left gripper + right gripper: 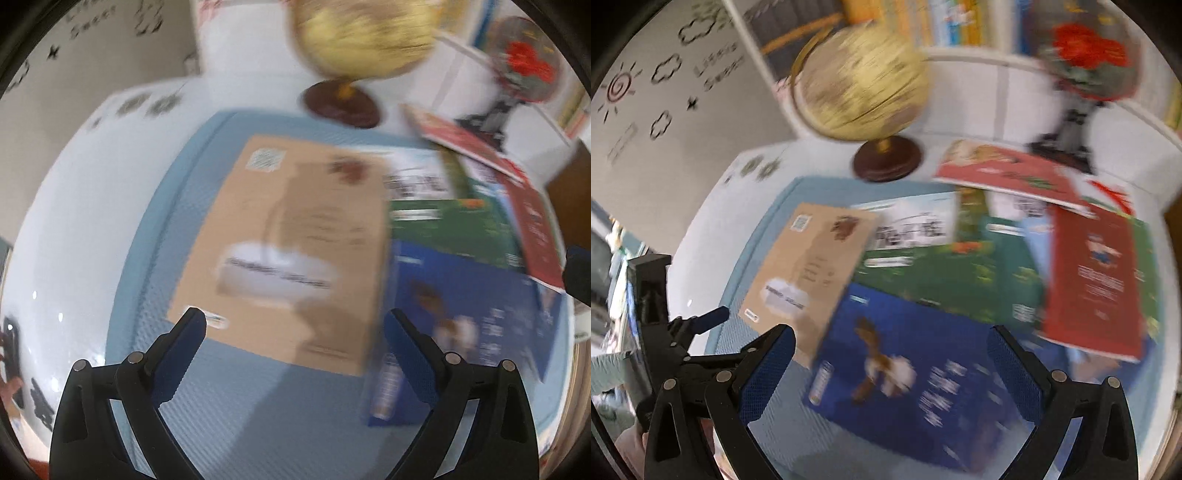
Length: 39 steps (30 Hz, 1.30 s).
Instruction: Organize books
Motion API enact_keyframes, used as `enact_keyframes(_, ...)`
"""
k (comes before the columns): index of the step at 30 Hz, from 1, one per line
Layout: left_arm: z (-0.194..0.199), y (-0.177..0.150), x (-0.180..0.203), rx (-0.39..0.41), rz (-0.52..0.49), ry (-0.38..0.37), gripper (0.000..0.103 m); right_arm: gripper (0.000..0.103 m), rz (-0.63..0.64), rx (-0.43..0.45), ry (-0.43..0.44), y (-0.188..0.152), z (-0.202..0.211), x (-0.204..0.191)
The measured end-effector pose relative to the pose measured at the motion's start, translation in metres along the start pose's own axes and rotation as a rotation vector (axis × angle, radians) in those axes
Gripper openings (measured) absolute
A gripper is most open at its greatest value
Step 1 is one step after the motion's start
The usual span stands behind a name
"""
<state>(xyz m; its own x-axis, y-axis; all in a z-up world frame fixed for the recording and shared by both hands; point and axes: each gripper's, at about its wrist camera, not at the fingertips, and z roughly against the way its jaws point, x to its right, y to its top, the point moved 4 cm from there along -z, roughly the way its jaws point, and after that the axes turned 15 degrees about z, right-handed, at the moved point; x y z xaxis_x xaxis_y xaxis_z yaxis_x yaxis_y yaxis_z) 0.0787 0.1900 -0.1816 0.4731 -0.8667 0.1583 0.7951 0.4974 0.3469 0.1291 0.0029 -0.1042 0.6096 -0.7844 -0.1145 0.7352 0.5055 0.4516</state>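
Yellow globe [862, 86] on dark round base, white table [85, 206], blue mat [236, 406]; wall stickers [661, 74], red-flower ornament [1086, 62] on black stand

A tan book [288, 243] bearing a white cloud patch, a brown mark and a small code square is seen on a pale blue textured mat [236, 413]. At its three o'clock a deep blue book [908, 373] printed with a brown-and-white figure and white lettering is found, with a green book [960, 280] at its twelve o'clock and red books [1093, 280] at two o'clock. A yellow-gold globe [860, 85] on a dark brown base is shown. Black fingers with blue pads [177, 354] are visible.
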Motion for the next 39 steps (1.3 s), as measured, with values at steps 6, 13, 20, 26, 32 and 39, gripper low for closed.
enact_keyframes(6, -0.053, 0.008, -0.044, -0.119, 0.042, 0.034, 0.095, 0.103, -0.103, -0.027, 0.279, 0.031, -0.086, -0.023)
enact_keyframes(13, -0.060, 0.008, -0.047, -0.133, 0.030, -0.007, 0.098, 0.103, -0.058, -0.044, 0.254, 0.071, -0.147, -0.015)
enact_keyframes(20, -0.067, 0.009, -0.042, -0.136, 0.011, -0.025, 0.103, 0.103, -0.067, -0.087, 0.316, 0.087, -0.176, -0.011)
enact_keyframes(26, -0.072, 0.010, -0.034, -0.143, -0.007, -0.049, 0.103, 0.103, -0.194, -0.034, 0.740, 0.093, -0.165, -0.028)
enact_keyframes(32, -0.070, 0.009, -0.031, -0.143, -0.010, -0.046, 0.103, 0.084, -0.184, -0.026, 0.710, 0.089, -0.160, -0.028)
enact_keyframes(39, -0.066, 0.010, -0.045, -0.140, -0.011, -0.062, 0.102, 0.043, -0.240, -0.168, 0.571, 0.070, -0.196, -0.006)
